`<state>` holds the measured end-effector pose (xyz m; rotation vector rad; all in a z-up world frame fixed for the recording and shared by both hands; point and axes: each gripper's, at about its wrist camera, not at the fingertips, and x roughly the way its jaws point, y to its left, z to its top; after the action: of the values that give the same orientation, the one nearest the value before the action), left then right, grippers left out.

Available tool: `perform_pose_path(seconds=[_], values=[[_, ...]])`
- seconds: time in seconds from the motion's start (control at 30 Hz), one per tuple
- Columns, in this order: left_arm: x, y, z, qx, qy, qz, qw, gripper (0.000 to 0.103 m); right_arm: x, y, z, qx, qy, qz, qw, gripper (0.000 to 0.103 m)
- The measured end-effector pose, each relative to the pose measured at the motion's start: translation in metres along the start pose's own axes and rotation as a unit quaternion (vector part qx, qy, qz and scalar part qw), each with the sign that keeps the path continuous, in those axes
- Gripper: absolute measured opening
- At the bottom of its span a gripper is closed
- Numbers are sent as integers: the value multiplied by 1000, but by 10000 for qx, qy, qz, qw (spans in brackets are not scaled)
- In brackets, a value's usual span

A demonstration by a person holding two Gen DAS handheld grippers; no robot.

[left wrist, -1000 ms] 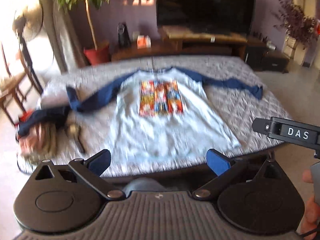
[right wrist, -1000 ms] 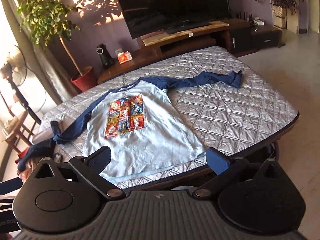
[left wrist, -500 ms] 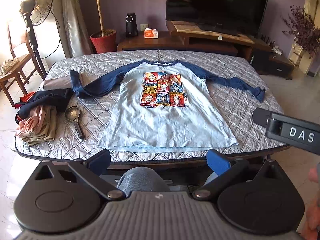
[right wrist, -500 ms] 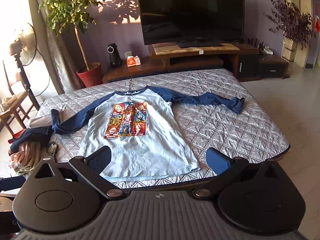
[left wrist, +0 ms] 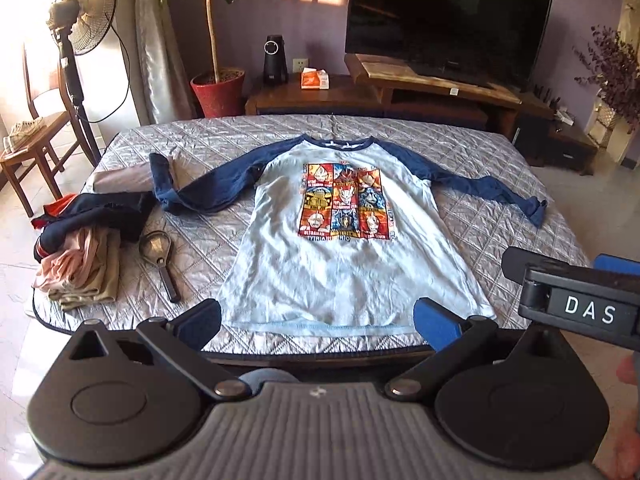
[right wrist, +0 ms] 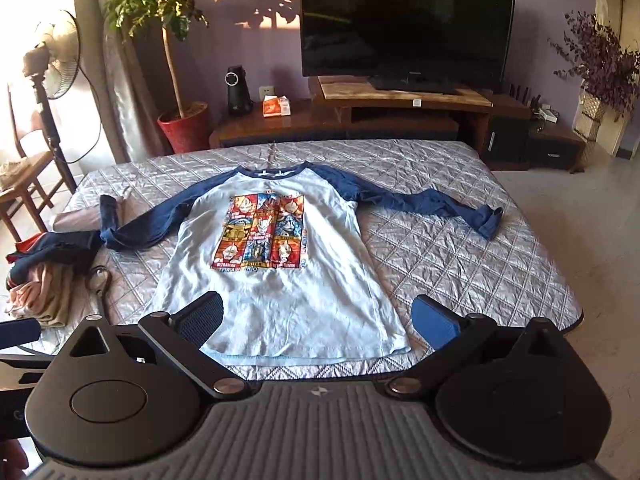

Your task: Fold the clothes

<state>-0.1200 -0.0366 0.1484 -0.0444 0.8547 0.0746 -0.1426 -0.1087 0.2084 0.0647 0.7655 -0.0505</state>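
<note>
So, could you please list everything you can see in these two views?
shirt: one, pale blue with navy sleeves and a colour print, flat mid-bed
bed: one, grey quilted cover
clothes pile: one, navy, pink and tan, bed's left edge
racket: one, small, dark, beside the pile
TV: one, black, on a wooden stand behind the bed
speaker: one, black, on the low cabinet
box: one, orange and white, beside the speaker
plant: one, green, red pot
fan: one, standing, far left
chair: one, wooden, by the fan
dried flowers: one bunch, purple, far right
left claw: open, above the near bed edge
right claw: open, above the shirt hem
</note>
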Motion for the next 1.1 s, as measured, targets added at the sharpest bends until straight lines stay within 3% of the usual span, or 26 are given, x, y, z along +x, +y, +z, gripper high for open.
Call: perform_pose_path(seconds=[0.63,0.77,0.87,1.03,1.1], values=[[7,2,11,28,-87,4,10000,102,12,-7,16,80,-89,92,9999,102],[12,3,12,8,-62,14,10000,102,18,-9,21,88,-138,306,9994,102],[19,6,15,-2,-17,32,10000,102,25,-21,35,176,-330,525,9979,102],[37,15,24,-52,44,42,10000,102,59,-53,78,52,-1136,806,9902,103],[50,21,29,-125,87,30,9999,102,94,-65,100,-328,-1003,754,9916,103]])
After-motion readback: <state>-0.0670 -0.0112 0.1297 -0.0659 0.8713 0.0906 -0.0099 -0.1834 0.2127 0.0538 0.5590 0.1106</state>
